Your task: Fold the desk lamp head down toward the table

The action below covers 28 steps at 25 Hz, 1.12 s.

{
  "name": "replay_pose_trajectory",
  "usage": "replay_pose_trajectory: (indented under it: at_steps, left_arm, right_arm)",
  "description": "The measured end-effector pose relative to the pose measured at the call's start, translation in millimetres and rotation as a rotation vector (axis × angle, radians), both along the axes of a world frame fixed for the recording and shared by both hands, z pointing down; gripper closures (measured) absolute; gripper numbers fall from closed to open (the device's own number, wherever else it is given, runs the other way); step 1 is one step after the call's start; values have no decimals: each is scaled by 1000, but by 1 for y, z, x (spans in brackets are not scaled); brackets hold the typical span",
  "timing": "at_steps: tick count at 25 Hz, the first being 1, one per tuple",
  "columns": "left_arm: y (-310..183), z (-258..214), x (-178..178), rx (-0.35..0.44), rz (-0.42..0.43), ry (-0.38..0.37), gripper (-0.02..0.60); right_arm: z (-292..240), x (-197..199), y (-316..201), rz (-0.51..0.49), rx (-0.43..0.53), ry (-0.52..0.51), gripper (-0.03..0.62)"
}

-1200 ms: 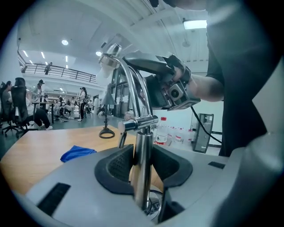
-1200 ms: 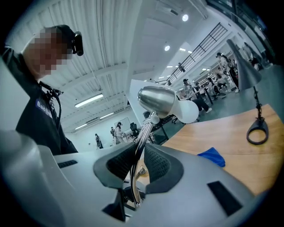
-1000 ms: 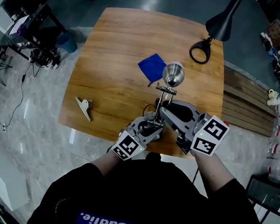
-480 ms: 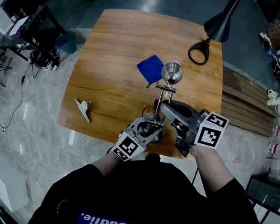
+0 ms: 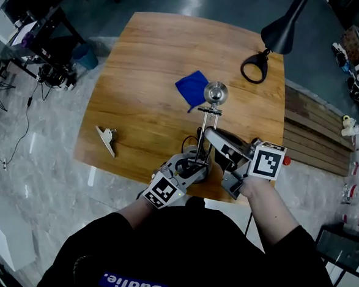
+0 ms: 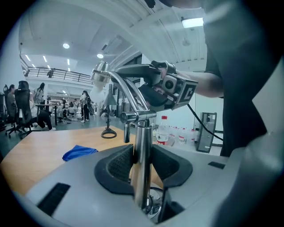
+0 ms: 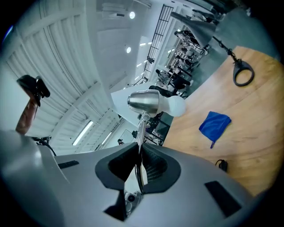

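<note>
The desk lamp (image 5: 215,94) is standing at the near edge of the table (image 5: 148,58). L gripper (image 6: 143,165) is squeezing its post (image 6: 142,137) low down, jaws wide. R gripper (image 7: 138,167) is closing narrow jaws on the thin arm (image 7: 140,128) near the head (image 7: 144,103).

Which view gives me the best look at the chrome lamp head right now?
The right gripper view: the lamp head is centred, sharp and side-on, with its white bulb visible. The head view shows it only from above, small and shiny. The left gripper view catches it upper left, pale against the background.
</note>
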<state>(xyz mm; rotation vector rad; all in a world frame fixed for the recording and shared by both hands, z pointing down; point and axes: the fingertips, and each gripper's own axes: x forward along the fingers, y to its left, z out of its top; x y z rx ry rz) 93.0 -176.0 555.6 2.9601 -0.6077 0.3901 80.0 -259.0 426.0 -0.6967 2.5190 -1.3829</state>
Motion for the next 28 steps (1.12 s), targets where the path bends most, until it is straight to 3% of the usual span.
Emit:
replay_pose_trajectory:
  at_steps: [6,13,20,24,28]
  left_arm:
    - [0,3,-3,-4,-9,3,448]
    - [0,5,-3,-13,-7,-12,448]
    - [3,11,-6,-24,-2,-40,448]
    - [3,12,-6,-33,-1,-47,448]
    - [4,13,-5,-36,2,-54,448]
  right_arm:
    - [32,4,-22,10,-181,-132,555]
    - [81,9,-34,8,-372,-200,522]
    - [93,7,-33,-72,-425,-211,516]
    - [114,8,-29,-53,-526,-280,505]
    - [122,9,-27,-48,-553,-303,503]
